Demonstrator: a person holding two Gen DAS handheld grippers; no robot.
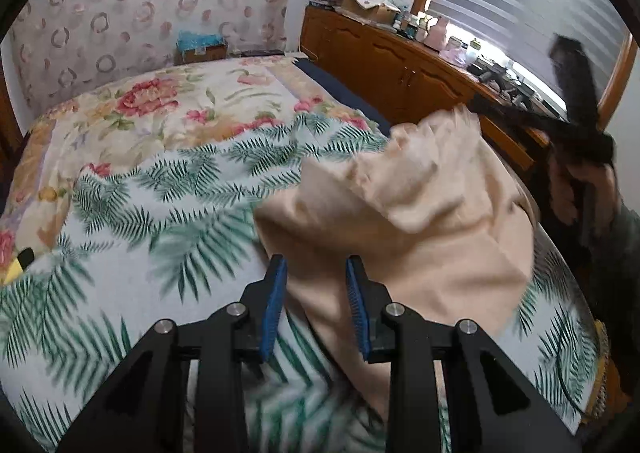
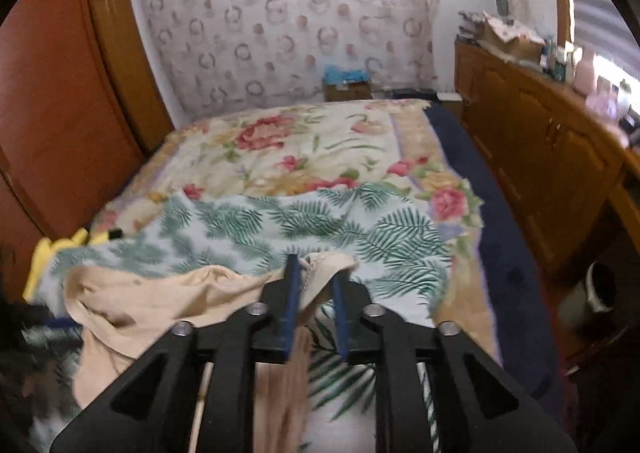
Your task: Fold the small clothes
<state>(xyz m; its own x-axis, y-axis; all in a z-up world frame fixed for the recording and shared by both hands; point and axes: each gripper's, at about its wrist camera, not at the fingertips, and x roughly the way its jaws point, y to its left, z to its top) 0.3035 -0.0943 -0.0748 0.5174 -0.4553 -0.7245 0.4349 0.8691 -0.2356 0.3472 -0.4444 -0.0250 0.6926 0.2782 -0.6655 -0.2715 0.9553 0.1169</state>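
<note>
A small beige garment (image 1: 420, 221) hangs bunched over the bed, above the palm-leaf sheet (image 1: 160, 213). My left gripper (image 1: 316, 273) has its blue-padded jaws apart, with a fold of the beige cloth between them. In the right wrist view the same garment (image 2: 140, 305) stretches to the left. My right gripper (image 2: 316, 273) has its jaws apart with the lace-edged corner of the garment (image 2: 320, 273) between them. The right gripper also shows in the left wrist view (image 1: 476, 105), raised at the right with the garment's far corner.
A floral blanket (image 2: 312, 149) covers the far half of the bed. A wooden sideboard (image 2: 540, 149) with clutter runs along the right. A wooden wardrobe (image 2: 60, 113) stands at the left. A yellow item (image 2: 44, 253) lies at the bed's left edge.
</note>
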